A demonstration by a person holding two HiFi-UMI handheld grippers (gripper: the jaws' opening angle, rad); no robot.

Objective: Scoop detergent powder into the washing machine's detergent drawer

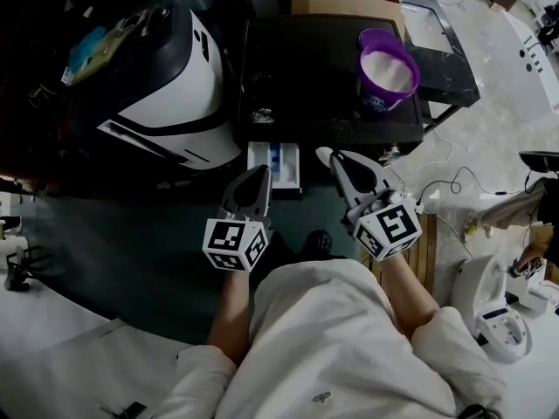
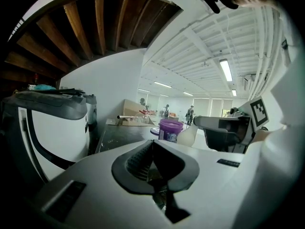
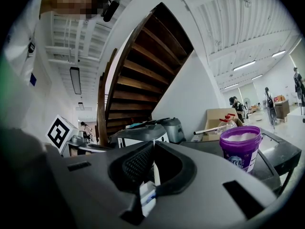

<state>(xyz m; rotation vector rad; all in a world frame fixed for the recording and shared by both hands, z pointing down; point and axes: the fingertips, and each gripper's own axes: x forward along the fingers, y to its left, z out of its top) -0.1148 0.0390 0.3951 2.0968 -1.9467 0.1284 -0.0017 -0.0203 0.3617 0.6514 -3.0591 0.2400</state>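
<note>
A purple tub (image 1: 387,75) full of white detergent powder stands on the right of the dark washing machine top (image 1: 323,85); it also shows in the right gripper view as the tub (image 3: 240,148). The detergent drawer (image 1: 275,166) is pulled out at the machine's front, white with a blue compartment. My left gripper (image 1: 259,175) hangs shut and empty just left of the drawer. My right gripper (image 1: 336,160) is just right of the drawer, shut on the handle of a white scoop (image 1: 325,154), whose bowl sticks out past the jaws as the scoop (image 2: 188,136).
A white and black appliance (image 1: 166,77) stands left of the washing machine. A cardboard box (image 1: 345,3) sits at the machine's back edge. Cables lie on the floor (image 1: 454,182) to the right. A wooden staircase (image 3: 143,75) rises behind.
</note>
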